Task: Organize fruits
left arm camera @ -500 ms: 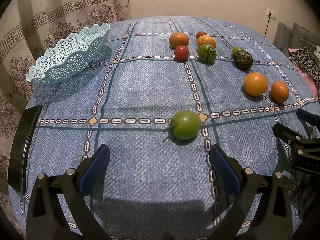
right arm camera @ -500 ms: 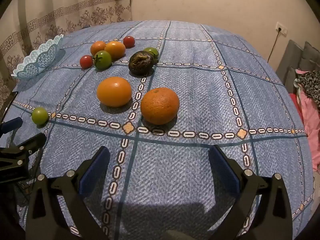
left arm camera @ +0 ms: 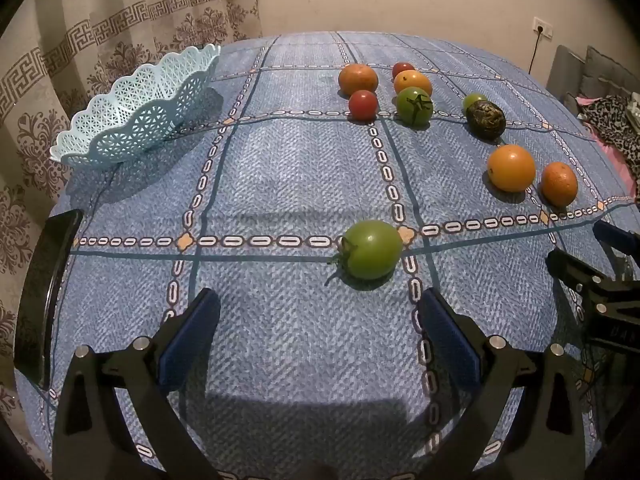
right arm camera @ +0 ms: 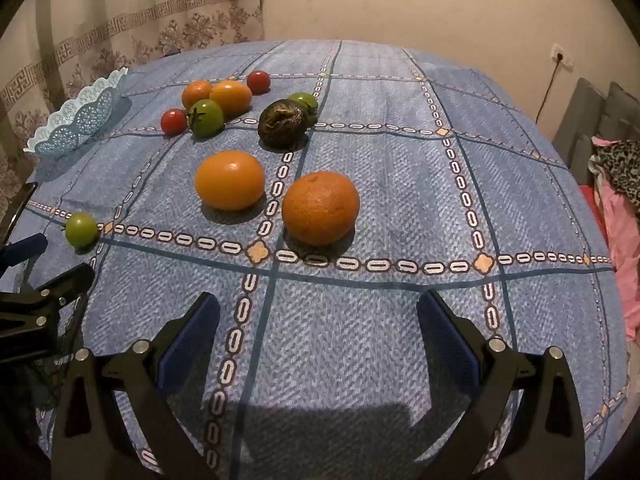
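Note:
A green tomato (left arm camera: pixel 372 249) lies alone on the blue cloth just ahead of my left gripper (left arm camera: pixel 318 326), which is open and holds nothing. An orange (right arm camera: pixel 320 207) and a smooth orange fruit (right arm camera: pixel 229 179) sit ahead of my right gripper (right arm camera: pixel 318 330), also open with nothing in it. Farther back are a dark wrinkled fruit (right arm camera: pixel 283 122), a small green fruit (right arm camera: pixel 305 101) and a cluster of red, orange and green tomatoes (right arm camera: pixel 216 105). A light blue lattice basket (left arm camera: pixel 138 114) stands at the far left, holding nothing I can see.
A dark flat object (left arm camera: pixel 46 288) lies at the table's left edge. A patterned curtain (left arm camera: pixel 100 40) hangs behind the basket. A grey seat with pink and leopard-print cloth (right arm camera: pixel 618 184) stands to the right. The right gripper's tips (left arm camera: pixel 588 264) show in the left wrist view.

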A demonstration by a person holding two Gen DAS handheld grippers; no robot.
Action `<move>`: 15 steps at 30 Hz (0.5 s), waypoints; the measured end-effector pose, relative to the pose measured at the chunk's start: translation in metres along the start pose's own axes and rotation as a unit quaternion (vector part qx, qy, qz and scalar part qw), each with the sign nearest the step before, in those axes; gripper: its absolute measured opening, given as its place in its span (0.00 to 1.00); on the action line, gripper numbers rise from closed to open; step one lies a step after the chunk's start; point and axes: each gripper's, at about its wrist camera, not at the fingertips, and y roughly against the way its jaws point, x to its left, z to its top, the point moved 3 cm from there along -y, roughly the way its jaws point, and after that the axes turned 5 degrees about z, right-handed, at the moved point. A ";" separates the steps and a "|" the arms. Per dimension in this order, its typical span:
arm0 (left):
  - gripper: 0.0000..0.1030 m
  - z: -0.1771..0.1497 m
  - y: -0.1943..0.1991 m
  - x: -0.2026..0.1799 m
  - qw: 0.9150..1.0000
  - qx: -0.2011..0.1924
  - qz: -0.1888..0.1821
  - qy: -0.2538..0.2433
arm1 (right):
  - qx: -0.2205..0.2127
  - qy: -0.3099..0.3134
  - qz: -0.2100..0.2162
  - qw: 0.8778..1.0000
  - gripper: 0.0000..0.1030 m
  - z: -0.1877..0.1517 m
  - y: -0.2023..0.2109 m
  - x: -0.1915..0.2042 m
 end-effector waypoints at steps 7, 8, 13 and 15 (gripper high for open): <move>0.98 0.001 -0.001 -0.002 1.000 0.001 0.000 -0.001 | 0.001 0.003 -0.006 1.000 0.95 0.001 0.003 0.006; 0.98 0.001 -0.001 -0.002 1.000 0.001 0.000 -0.001 | 0.001 0.003 -0.006 1.000 0.95 0.001 0.003 0.007; 0.98 0.000 -0.001 -0.002 1.000 0.001 0.000 -0.001 | 0.007 0.013 0.005 1.000 0.95 0.000 0.004 0.006; 0.98 0.000 -0.002 0.000 1.000 0.001 0.000 -0.001 | 0.007 0.015 0.002 1.000 0.95 -0.001 0.005 0.008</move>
